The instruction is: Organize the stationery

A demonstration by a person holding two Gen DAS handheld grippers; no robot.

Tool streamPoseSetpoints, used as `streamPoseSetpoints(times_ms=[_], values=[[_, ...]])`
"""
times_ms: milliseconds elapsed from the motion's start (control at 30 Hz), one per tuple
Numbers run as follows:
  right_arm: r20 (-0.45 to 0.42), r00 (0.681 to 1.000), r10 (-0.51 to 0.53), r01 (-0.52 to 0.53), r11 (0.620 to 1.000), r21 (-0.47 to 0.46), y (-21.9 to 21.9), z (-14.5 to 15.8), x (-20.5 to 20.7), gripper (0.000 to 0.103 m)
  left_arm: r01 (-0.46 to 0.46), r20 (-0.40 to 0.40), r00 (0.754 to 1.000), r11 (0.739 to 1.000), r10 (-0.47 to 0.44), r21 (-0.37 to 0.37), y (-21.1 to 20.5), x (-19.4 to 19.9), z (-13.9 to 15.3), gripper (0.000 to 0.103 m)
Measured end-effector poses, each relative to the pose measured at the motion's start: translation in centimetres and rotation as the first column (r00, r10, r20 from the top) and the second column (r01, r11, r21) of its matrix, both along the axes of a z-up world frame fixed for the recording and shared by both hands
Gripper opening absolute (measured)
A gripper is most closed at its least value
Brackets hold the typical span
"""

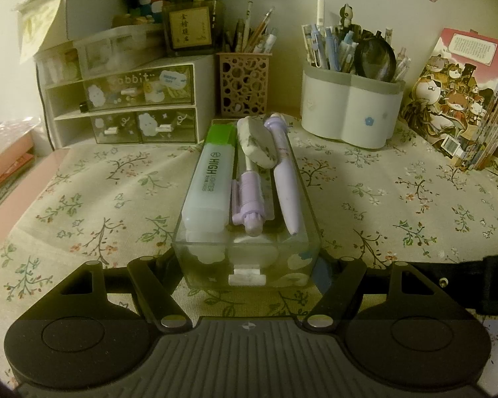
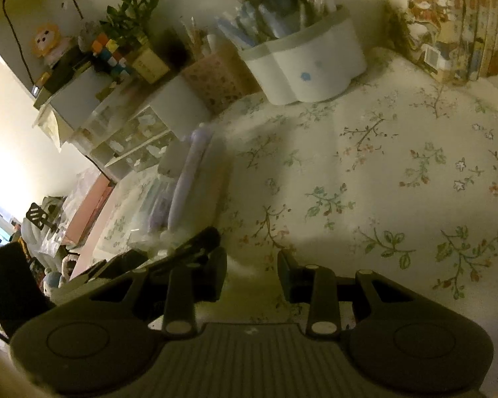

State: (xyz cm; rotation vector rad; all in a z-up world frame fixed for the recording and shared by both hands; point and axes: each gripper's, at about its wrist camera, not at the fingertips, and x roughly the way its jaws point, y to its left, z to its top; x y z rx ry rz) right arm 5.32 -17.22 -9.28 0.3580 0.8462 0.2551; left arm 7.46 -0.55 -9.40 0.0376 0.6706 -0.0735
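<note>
A clear plastic drawer [image 1: 245, 265] lies on the floral cloth in the left wrist view, its near end between the fingers of my left gripper [image 1: 247, 265], which is shut on its side walls. It holds a green highlighter [image 1: 210, 179], a purple retractable pen [image 1: 247, 195], a lilac pen [image 1: 285, 179] and a white eraser [image 1: 257, 142]. In the blurred right wrist view the same drawer [image 2: 189, 179] lies to the left. My right gripper [image 2: 252, 278] is open and empty over the cloth, just right of the drawer's near end.
A white mini drawer cabinet [image 1: 126, 106] stands at the back left, with one bay open. A perforated pen cup [image 1: 244, 83] and a white pen holder [image 1: 348, 109] stand behind the drawer. Books [image 1: 464, 99] lean at the right. The table edge runs along the left.
</note>
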Motion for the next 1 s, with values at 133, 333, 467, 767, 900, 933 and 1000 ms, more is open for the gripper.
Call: streamPoseSetpoints(times_ms=[133,333,467,767,900,933,1000], values=[[0.0,1.0,0.01,-0.01,1.0,-0.003,0.0,0.0,-0.2,0.04,0.0,0.002,1.0,1.0,0.0,-0.025,0.4,-0.2,0.1,0.076],[0.01,0.999,0.04,-0.039,0.999,-0.033,0.7,0.3,-0.7,0.043,-0.028,-0.005,1.0,0.999,0.028,-0.038,1.3,-1.2,0.9,0.086],[0.021,0.999,0.038,-0.037,0.999,-0.031,0.4,0.5,-0.7,0.051,-0.046,0.019,0.999,0.999,0.047,-0.026,1.6,-2.6,2.2,0.091],[0.054,0.995,0.083,-0.081,0.996,-0.032,0.9,1.9,-1.0,0.061,-0.126,0.032,0.991,0.992,0.126,0.005,2.3,-4.8,5.1,0.095],[0.072,0.993,0.099,-0.097,0.995,-0.03,0.9,2.6,-1.3,0.062,-0.139,0.03,0.99,0.99,0.139,0.005,2.5,-5.4,6.2,0.098],[0.076,0.992,0.099,-0.097,0.995,-0.031,0.9,2.9,-1.4,0.062,-0.141,0.024,0.99,0.99,0.141,0.006,2.5,-5.4,6.5,0.098],[0.087,0.991,0.102,-0.099,0.994,-0.037,0.8,3.3,-1.6,0.063,-0.144,0.014,0.99,0.99,0.144,0.013,2.4,-5.6,7.2,0.098]])
